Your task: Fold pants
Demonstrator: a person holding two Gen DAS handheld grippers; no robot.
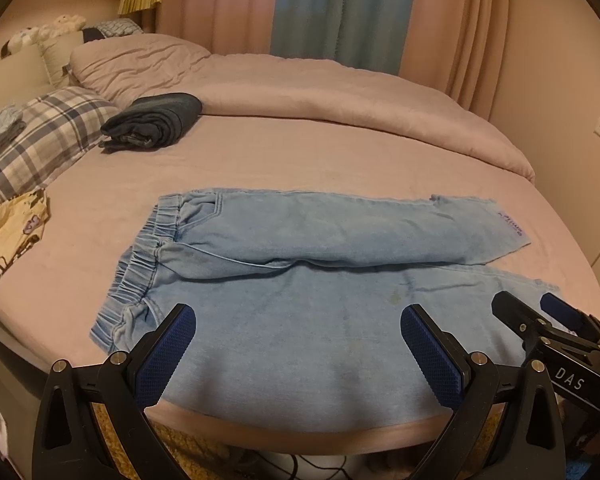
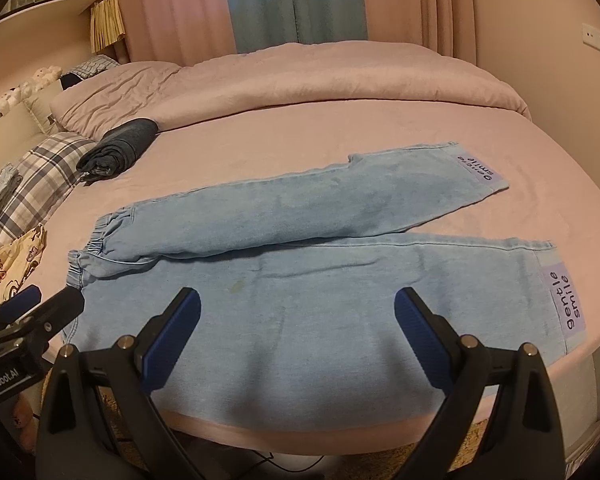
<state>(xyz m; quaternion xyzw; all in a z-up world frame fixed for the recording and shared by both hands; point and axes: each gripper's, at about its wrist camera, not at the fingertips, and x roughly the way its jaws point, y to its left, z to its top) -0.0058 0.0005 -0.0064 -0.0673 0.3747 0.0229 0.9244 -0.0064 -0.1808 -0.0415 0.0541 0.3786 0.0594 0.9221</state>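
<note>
Near leg: light blue pants (image 1: pixel 300 320) are lying flat right ahead of both claws, the near trouser leg reaching the bed's front edge just under the fingertips.
Left claw: left gripper (image 1: pixel 298 336) is hovering with jaws spread wide, gripping nothing, toward the waistband end.
Right claw: right gripper (image 2: pixel 298 320) is also gaping wide and empty, toward the hem end.
Pants layout: waistband (image 1: pixel 140 264) is sitting ahead-left of the left claw; hems with lilac "gentle smile" patches (image 2: pixel 566 300) are lying ahead-right of the right claw; the far leg is angling slightly away.
Step in hand: likely the opening, as no fold is showing yet.
Next move: probably calling for pinching the near edge at waist and hem, then carrying that leg over onto the far one.
Materials: soft, faded denim with a gathered elastic waist and a faint stain mid-leg.
Beyond: pink sheet (image 2: pixel 300 140) is stretching smooth; a dark rolled garment (image 1: pixel 156 120) and a plaid pillow (image 1: pixel 40 136) are resting far ahead-left.
</note>
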